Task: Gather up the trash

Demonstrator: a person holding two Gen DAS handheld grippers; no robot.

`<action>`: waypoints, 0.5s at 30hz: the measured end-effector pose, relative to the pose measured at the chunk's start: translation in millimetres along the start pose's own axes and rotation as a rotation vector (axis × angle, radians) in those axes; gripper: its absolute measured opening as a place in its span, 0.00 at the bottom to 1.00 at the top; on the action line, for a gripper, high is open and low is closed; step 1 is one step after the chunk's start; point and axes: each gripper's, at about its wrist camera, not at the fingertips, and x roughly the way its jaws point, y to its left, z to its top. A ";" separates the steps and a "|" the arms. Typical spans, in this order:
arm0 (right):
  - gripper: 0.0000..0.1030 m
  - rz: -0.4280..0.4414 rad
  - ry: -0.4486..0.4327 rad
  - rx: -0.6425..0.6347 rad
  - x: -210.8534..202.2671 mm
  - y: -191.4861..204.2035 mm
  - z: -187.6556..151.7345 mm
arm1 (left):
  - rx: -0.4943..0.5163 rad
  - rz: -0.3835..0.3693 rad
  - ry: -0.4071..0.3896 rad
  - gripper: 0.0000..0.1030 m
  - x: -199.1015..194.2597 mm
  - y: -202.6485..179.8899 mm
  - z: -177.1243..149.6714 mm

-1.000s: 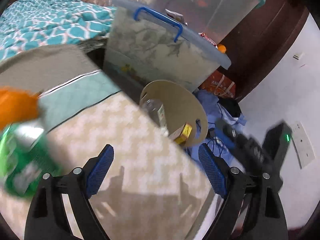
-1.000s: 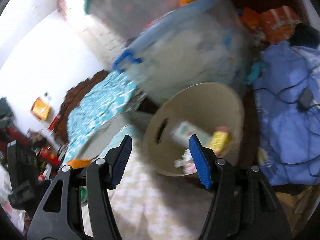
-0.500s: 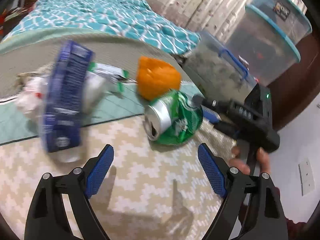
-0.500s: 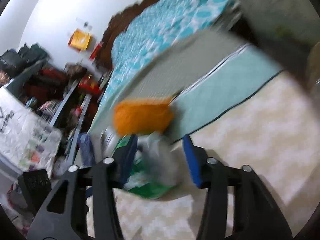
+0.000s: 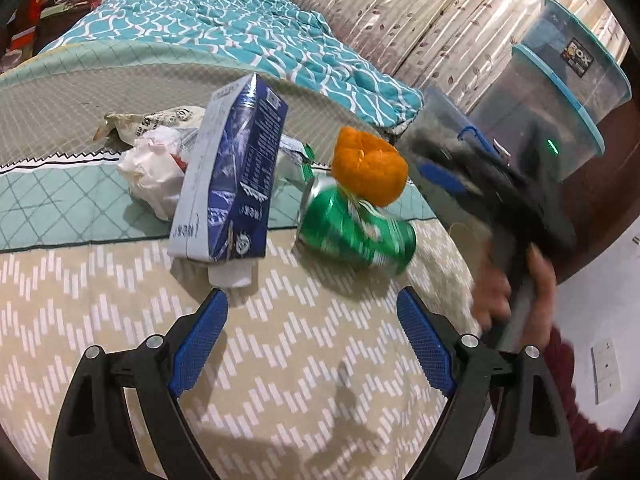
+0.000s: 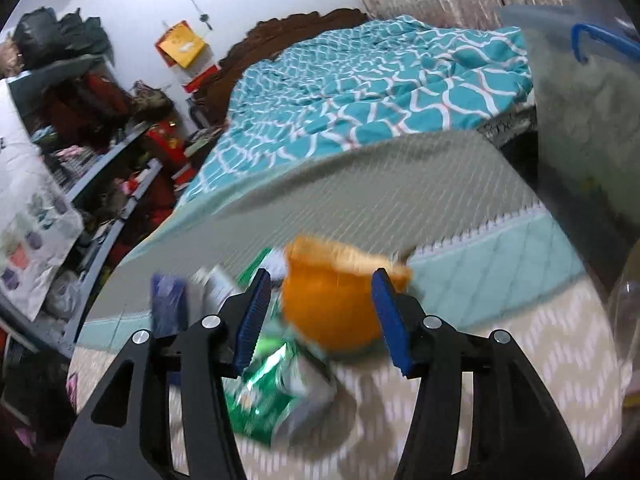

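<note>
**Trash pile still on the mat, both grippers closing in empty**

Judging from what lies there, most of the collecting is still ahead. On the beige zigzag-patterned mat sit one crushed green aluminium can, one orange peel cup resting against the can's top, one tall blue-and-white cardboard carton standing tilted, one crumpled white paper wad behind the carton, and one printed wrapper further back. A small white-and-green packet lies between carton and can. That makes six pieces in view, none lifted.

The left gripper hangs wide open and empty, just short of the carton and can. The right gripper is partly open; its jaws have just been opening, and the orange peel appears framed between its blue pads, though blur hides whether they touch it. A hand holds that right tool beside the can. No bin shows in either view.
</note>
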 end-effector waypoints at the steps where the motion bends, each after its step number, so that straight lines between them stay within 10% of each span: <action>1: 0.64 -0.015 0.011 -0.014 7.3 2.0 5.1 | 0.010 0.001 0.003 0.80 -0.7 -2.0 -1.6; 7: 0.62 0.010 0.225 -0.183 42.9 18.9 38.1 | 0.020 0.013 0.022 0.80 2.7 -3.7 -6.5; 11: 0.14 0.076 0.368 -0.155 49.1 11.3 28.8 | 0.008 0.007 0.032 0.80 5.1 -1.9 -5.4; 15: 0.11 0.265 0.290 -0.004 1.7 -0.9 16.9 | 0.016 -0.006 0.033 0.80 9.0 -7.7 -0.5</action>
